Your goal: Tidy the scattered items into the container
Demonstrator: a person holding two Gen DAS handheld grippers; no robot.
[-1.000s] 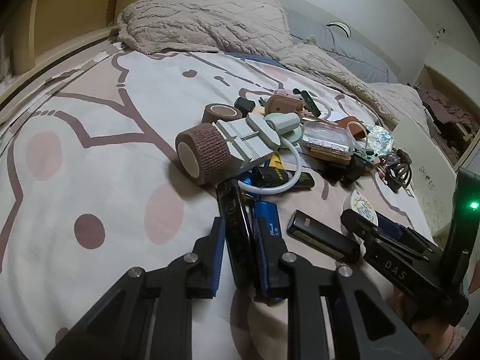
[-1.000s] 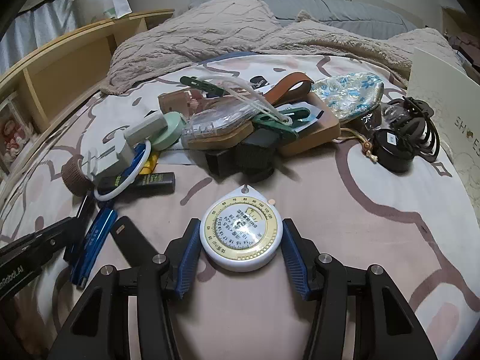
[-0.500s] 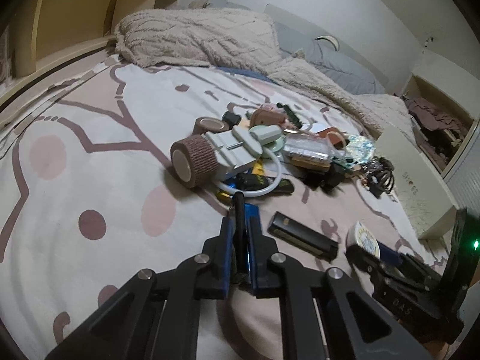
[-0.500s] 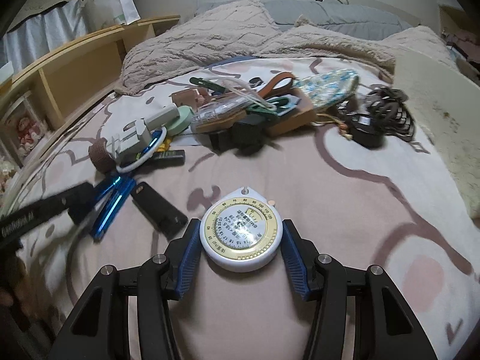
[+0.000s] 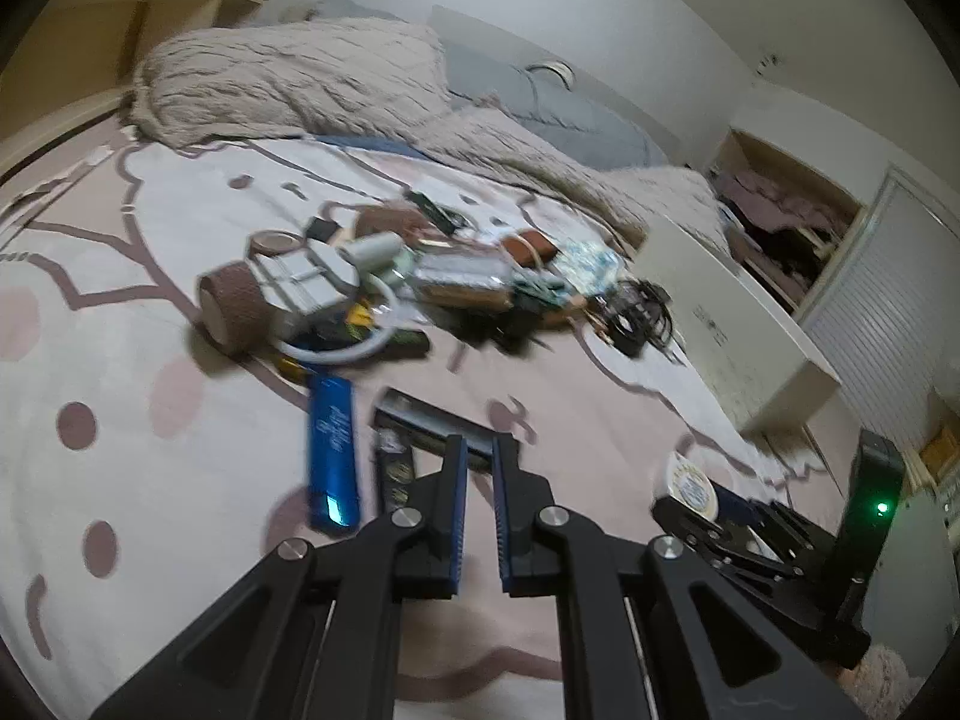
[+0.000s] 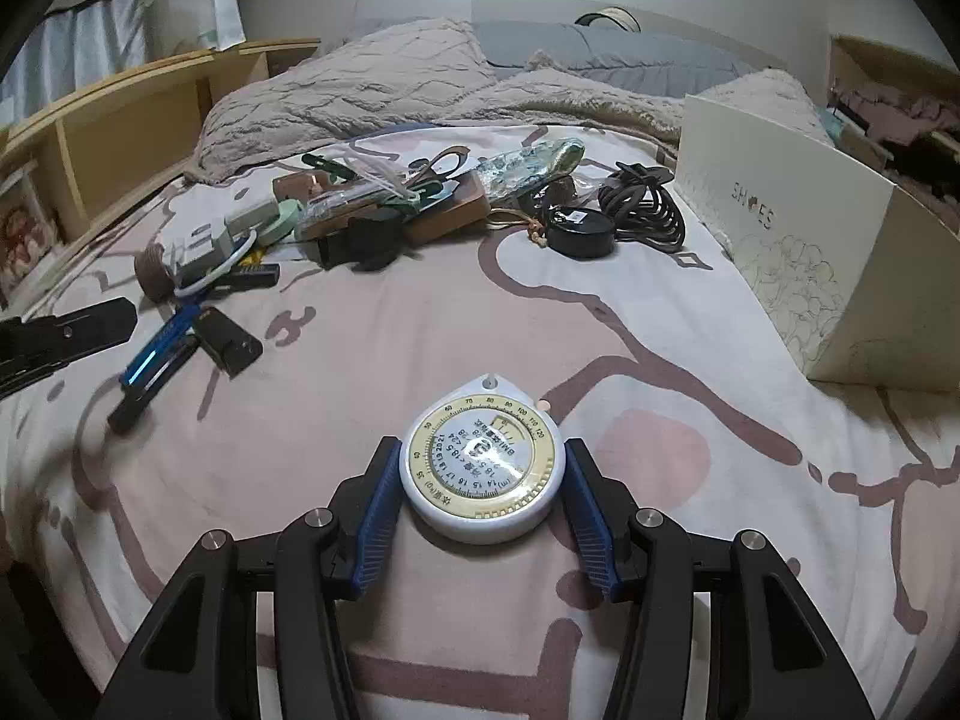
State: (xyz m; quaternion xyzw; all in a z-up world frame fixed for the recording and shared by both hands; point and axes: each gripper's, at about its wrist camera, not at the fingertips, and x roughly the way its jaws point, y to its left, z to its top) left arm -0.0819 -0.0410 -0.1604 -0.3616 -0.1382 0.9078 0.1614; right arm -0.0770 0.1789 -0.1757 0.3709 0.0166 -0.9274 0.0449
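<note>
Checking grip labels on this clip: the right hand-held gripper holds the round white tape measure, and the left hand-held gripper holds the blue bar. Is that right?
Not quite. The left hand-held gripper holds nothing: its jaws are shut and empty, and the blue bar lies on the bedspread beside it, as the left wrist view shows. The right hand-held gripper does hold the round white tape measure.

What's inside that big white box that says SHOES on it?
From here you can't see inside the white shoe box. Only its outer walls show in both views, standing on the bedspread. Whether anything is in it stays hidden.
</note>
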